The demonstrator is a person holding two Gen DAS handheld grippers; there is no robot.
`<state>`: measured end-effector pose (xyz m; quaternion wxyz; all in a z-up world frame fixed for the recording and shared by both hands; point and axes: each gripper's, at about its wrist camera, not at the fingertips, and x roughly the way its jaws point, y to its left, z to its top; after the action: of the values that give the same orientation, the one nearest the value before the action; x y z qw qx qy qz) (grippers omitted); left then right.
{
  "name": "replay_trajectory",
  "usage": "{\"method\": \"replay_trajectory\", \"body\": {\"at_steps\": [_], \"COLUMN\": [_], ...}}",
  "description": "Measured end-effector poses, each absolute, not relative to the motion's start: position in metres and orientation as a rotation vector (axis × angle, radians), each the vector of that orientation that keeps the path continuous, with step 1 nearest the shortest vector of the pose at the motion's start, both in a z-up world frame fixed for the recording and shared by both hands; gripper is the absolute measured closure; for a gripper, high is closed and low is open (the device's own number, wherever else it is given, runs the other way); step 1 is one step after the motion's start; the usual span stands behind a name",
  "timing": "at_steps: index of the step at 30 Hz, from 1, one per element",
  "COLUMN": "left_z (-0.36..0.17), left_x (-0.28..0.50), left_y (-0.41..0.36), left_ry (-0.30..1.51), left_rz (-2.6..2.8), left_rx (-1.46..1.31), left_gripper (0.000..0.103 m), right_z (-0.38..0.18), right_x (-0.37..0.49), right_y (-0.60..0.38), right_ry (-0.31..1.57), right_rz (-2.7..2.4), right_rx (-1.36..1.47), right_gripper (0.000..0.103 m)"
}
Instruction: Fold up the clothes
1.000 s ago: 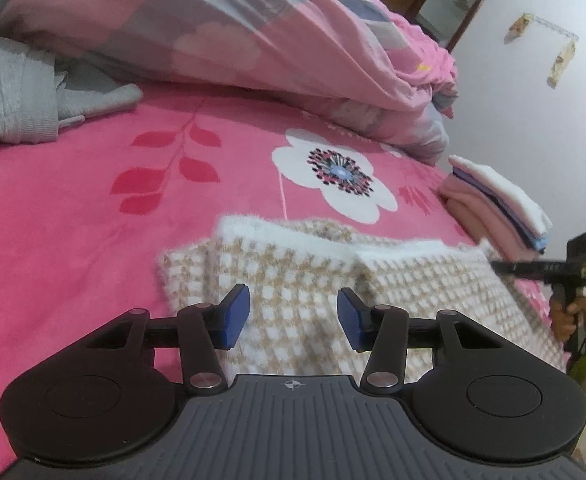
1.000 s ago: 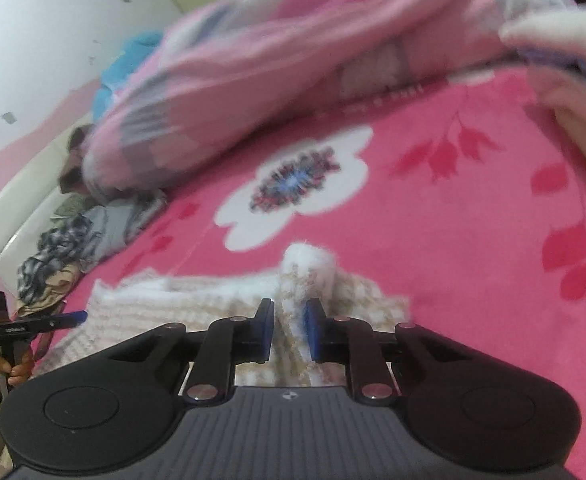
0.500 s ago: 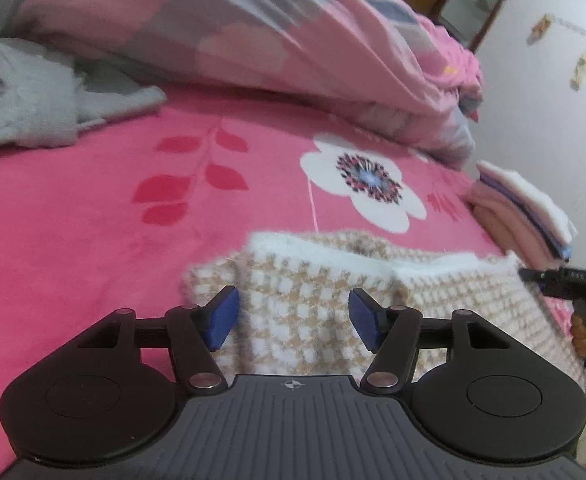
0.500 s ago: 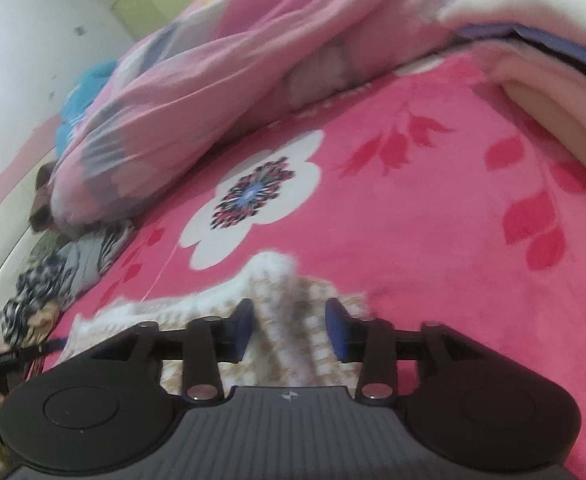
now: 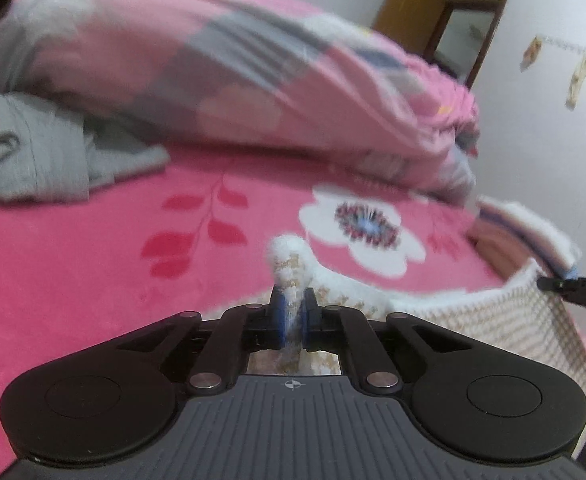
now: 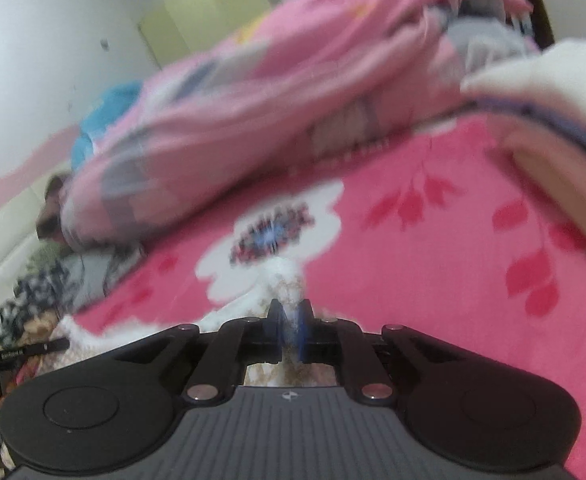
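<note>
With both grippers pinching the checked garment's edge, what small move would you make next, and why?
Probably carry both corners forward over the garment. The left gripper and right gripper are each shut on the checked garment, whose raised edge sags between them above the pink blanket.

No readable text, small blurred print on the other gripper's finger (image 5: 581, 285)

Bare bedspread (image 5: 93, 280) before heaped quilt (image 5: 253, 80)
</note>
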<state>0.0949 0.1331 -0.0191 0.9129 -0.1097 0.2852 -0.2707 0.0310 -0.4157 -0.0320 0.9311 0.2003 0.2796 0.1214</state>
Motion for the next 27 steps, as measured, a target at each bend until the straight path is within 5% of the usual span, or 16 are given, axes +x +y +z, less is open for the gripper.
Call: {"method": "replay_trajectory", "body": {"at_steps": [10,20,22,24,27], "left_z": [-0.016,-0.065,-0.061,-0.054,-0.028], "left_x": [0.127,0.153,0.153,0.153,0.143], "left_y": [0.126,0.115,0.124,0.135,0.149], "left_ry": [0.585,0.729,0.749,0.767,0.73], "left_rz": [-0.546,-0.515,-0.495,-0.469,-0.426], "left_rx": [-0.249,-0.185,-0.22,-0.267,-0.29], "left_gripper": [0.098,0.09,0.082,0.076,0.075], "right_z": [-0.022,-0.099,-0.102,-0.097,-0.072], "right_x": [0.056,0.089,0.088,0.085,0.07], "right_y": [-0.424,-0.431,-0.433,-0.439,-0.448], "right_ry": [0.527,0.66,0.674,0.691,0.664], "right_rz": [0.241,0.162,0.153,0.122,0.075], "right_rx": [0.443,0.468,0.489,0.522,0.545], "right_gripper": [0.096,0.096,0.092,0.071,0.068]}}
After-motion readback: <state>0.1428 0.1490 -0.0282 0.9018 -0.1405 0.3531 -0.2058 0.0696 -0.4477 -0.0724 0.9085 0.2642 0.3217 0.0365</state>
